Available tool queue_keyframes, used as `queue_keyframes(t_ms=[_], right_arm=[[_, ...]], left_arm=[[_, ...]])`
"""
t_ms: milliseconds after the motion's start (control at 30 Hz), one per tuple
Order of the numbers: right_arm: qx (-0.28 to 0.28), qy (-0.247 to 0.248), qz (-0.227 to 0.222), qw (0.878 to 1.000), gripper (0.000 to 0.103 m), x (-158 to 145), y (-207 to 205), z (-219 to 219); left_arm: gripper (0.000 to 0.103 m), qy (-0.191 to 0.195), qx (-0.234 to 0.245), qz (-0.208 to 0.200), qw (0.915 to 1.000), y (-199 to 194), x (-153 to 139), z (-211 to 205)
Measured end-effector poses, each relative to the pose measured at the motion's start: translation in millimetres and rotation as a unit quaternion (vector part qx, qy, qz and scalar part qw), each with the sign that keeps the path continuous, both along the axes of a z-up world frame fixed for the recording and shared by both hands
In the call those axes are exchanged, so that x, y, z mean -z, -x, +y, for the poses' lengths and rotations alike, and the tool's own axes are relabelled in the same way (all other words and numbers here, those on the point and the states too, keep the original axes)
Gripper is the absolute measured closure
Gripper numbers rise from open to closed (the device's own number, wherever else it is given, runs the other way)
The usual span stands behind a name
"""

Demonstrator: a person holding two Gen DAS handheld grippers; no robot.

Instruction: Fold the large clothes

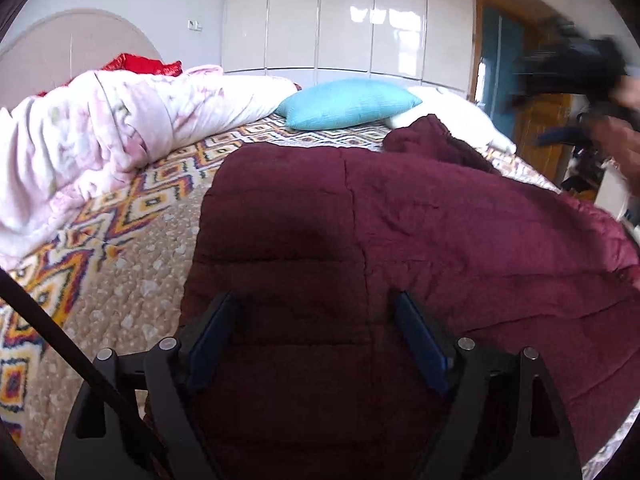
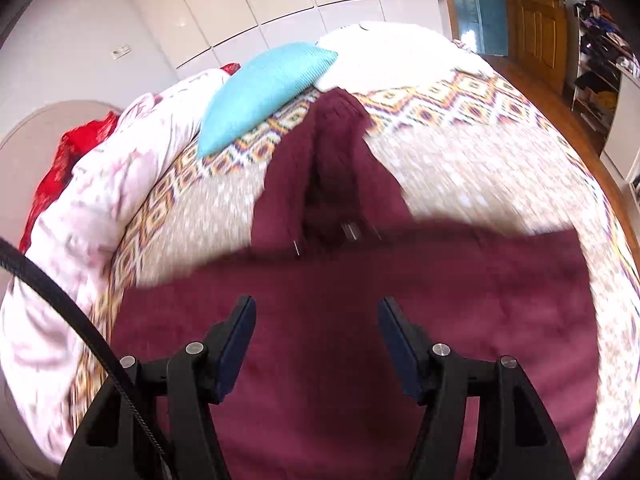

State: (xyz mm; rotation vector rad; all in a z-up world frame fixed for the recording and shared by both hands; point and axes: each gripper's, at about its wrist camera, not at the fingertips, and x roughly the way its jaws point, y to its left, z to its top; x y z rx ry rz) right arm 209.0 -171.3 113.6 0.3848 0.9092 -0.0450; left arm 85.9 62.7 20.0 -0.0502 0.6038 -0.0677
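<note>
A large maroon quilted garment (image 1: 400, 220) lies spread across the bed's patterned cover (image 1: 140, 280). My left gripper (image 1: 316, 298) hovers just over its near part, open, with nothing between the blue pads. In the right wrist view the same maroon garment (image 2: 340, 300) fills the lower half, and a folded sleeve or hood part runs away up the bed. My right gripper (image 2: 317, 301) is open above it and holds nothing; that picture is smeared by motion. A hand (image 1: 616, 140) with the blurred right tool shows at the left wrist view's right edge.
A turquoise pillow (image 1: 348, 104), a white pillow (image 1: 440, 108) and a bunched pink duvet (image 1: 100, 132) lie along the far side of the bed, with red cloth (image 1: 140, 65) behind. Glossy wardrobe doors (image 1: 348, 16) line the wall. A wooden door (image 2: 536, 20) and cluttered shelves (image 2: 600, 60) stand to the right.
</note>
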Motion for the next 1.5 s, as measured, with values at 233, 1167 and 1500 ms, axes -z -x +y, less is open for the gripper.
queue_keyframes(t_ms=[233, 1167, 1500], right_arm=[[0.054, 0.001, 0.018, 0.998, 0.035, 37, -134, 11], [-0.015, 0.154, -0.011, 0.988, 0.093, -48, -57, 70], [-0.045, 0.219, 0.019, 0.975, 0.050, -22, -37, 67]], left_arm=[[0.020, 0.008, 0.002, -0.003, 1.0000, -1, 2, 0], [0.018, 0.025, 0.007, -0.002, 0.9997, -1, 5, 2], [0.018, 0.113, 0.023, -0.027, 0.9929, 25, -50, 50]])
